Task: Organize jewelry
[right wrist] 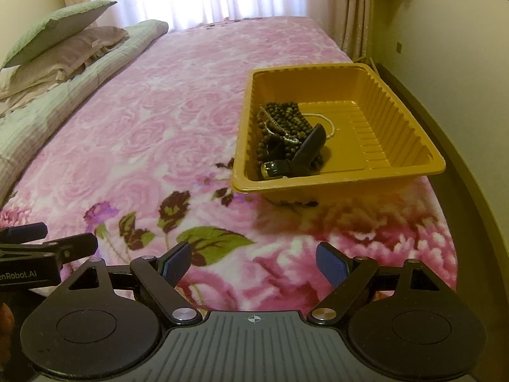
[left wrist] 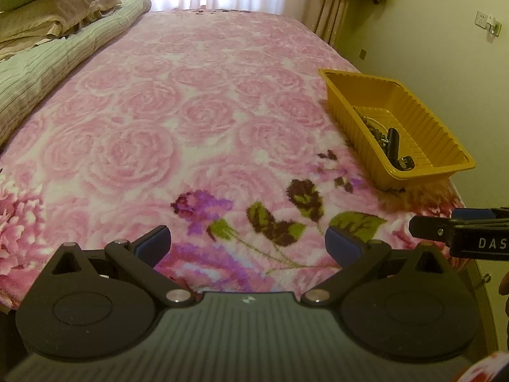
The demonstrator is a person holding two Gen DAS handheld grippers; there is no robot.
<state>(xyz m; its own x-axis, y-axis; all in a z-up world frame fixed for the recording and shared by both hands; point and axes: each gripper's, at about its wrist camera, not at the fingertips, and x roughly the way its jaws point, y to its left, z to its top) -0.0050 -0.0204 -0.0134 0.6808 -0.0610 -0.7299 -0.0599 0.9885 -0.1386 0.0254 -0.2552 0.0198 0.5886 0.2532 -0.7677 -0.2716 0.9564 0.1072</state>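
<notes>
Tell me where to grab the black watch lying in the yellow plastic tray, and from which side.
Grip the black watch across its flat strap, where it props up over the dark wooden bead strands. Come from above with the right claw, now open and empty, entering over the near rim of the yellow ribbed plastic tray. The raised strap probably offers the clearest bite; its gold-edged case lies low against the wall.

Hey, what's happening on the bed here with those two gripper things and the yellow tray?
A person holds two handheld grippers over a pink floral blanket. Both the left gripper and the right gripper are open and empty. The yellow tray sits ahead near the bed's right edge, holding dark beaded strands, a thin pale chain and a black watch. No jewelry is visible on the blanket.
</notes>
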